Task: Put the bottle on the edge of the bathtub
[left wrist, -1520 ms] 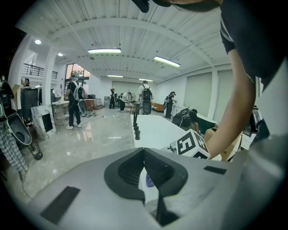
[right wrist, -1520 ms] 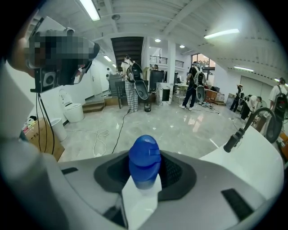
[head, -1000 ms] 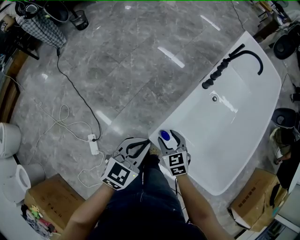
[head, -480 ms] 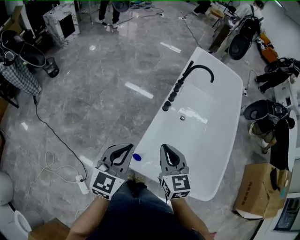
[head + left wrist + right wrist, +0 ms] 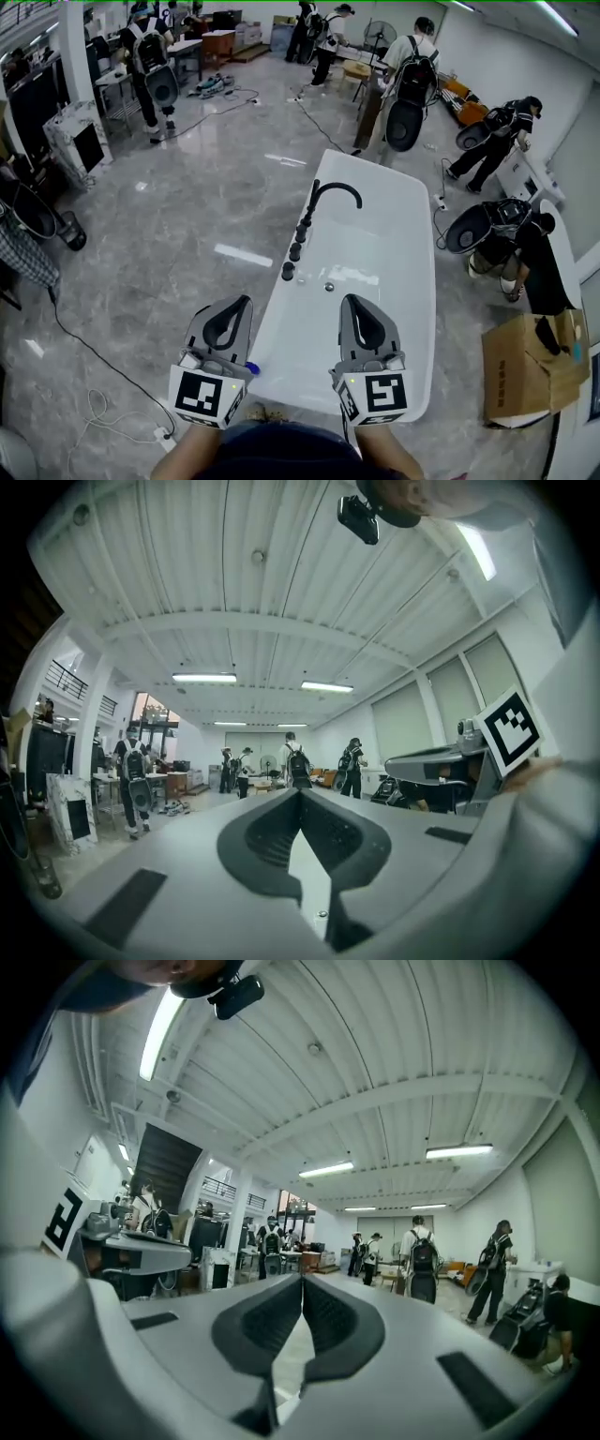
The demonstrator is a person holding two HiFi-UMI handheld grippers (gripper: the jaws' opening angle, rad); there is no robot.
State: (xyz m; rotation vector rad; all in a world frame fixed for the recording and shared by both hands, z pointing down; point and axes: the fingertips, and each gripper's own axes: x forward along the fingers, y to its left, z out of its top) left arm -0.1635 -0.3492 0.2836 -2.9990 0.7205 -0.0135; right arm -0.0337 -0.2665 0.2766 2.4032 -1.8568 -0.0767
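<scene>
A white bathtub [image 5: 375, 281] runs away from me in the head view. At its near left edge only the blue top of the bottle [image 5: 251, 369] shows, just right of my left gripper's body. The remainder of the bottle is hidden behind that gripper. My left gripper [image 5: 242, 302] and right gripper [image 5: 349, 300] are held side by side above the near end of the tub, pointing forward. Both are shut and empty. In the left gripper view the left gripper [image 5: 300, 795] has its jaws together, aimed level across the hall. In the right gripper view the right gripper [image 5: 302, 1281] is shut the same way.
A black arched faucet [image 5: 330, 192] and a row of black knobs [image 5: 294, 251] sit on the tub's left rim. A cardboard box [image 5: 520, 370] stands at the right. A cable [image 5: 89, 361] lies on the grey floor at left. Several people with backpacks move about at the back.
The right gripper let go of the bottle at the tub's edge and shut. Both grippers rose and levelled out. The head view tilted up toward the hall.
</scene>
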